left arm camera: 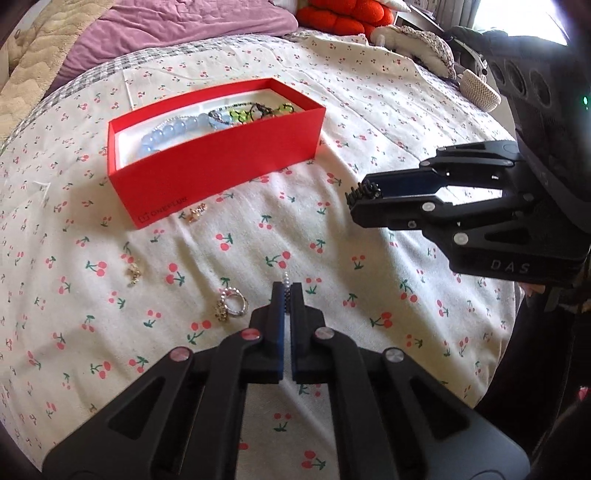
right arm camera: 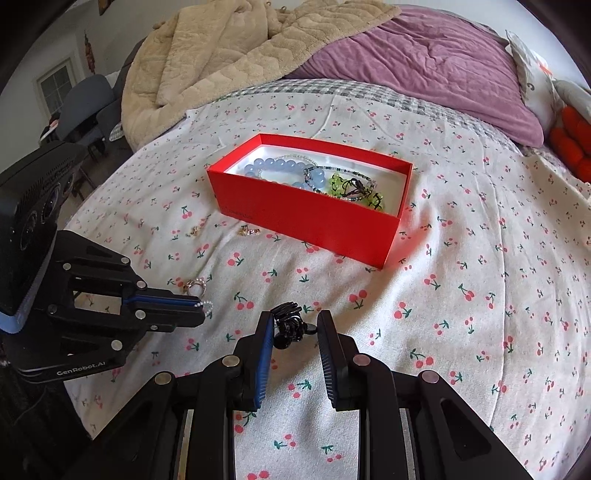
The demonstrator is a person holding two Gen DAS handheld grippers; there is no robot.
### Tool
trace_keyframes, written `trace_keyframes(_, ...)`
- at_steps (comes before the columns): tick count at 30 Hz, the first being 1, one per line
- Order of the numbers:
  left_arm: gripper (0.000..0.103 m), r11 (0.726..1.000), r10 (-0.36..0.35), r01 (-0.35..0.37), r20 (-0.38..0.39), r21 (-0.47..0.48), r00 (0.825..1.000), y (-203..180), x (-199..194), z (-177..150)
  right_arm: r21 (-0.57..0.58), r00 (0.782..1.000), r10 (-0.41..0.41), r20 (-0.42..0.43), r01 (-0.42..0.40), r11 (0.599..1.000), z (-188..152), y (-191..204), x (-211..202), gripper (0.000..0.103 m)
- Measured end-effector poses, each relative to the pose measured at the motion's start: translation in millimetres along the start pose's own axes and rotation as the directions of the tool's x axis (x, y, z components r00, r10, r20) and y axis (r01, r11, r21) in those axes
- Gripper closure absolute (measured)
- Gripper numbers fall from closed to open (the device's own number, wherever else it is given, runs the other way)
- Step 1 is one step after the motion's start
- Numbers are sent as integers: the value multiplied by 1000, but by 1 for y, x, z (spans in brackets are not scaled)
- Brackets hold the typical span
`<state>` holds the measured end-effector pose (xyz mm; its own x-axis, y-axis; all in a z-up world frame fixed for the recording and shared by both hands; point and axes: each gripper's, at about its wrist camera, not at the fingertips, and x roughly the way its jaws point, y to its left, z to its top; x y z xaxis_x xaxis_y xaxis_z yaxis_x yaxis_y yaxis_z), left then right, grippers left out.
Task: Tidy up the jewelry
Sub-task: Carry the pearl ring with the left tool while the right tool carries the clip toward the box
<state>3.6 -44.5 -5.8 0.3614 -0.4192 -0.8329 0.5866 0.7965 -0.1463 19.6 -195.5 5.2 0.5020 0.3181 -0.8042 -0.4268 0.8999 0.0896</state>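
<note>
A red box (left arm camera: 221, 173) holding blue beads and several bracelets sits on the cherry-print bedspread; it also shows in the right wrist view (right arm camera: 314, 225). My left gripper (left arm camera: 287, 291) is shut on a small pearl ring (left arm camera: 286, 277), seen too in the right wrist view (right arm camera: 204, 305). My right gripper (right arm camera: 295, 328) grips a black hair claw clip (right arm camera: 290, 325), which pokes from its tips in the left wrist view (left arm camera: 364, 192). Rings (left arm camera: 231, 304) lie left of the left gripper.
Small gold earrings (left arm camera: 133, 271) and a charm (left arm camera: 194, 214) lie loose in front of the box. A purple quilt (right arm camera: 424, 62) and beige blanket (right arm camera: 221, 59) are piled behind. An orange plush (left arm camera: 336, 16) and a woven basket (left arm camera: 480, 90) sit at the far edge.
</note>
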Motion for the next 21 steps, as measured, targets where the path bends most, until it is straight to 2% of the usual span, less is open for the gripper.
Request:
trace_keyframes(12,100,994,41,-30,109,-104,993,27,-30,43,32,998,0,65,-2,999,38,1,-15,79)
trace_keyframes(21,100,980,61,-35,130,-197,990,54,-23,76,121,996,-10,89,-1,993,78,-19,-8,79)
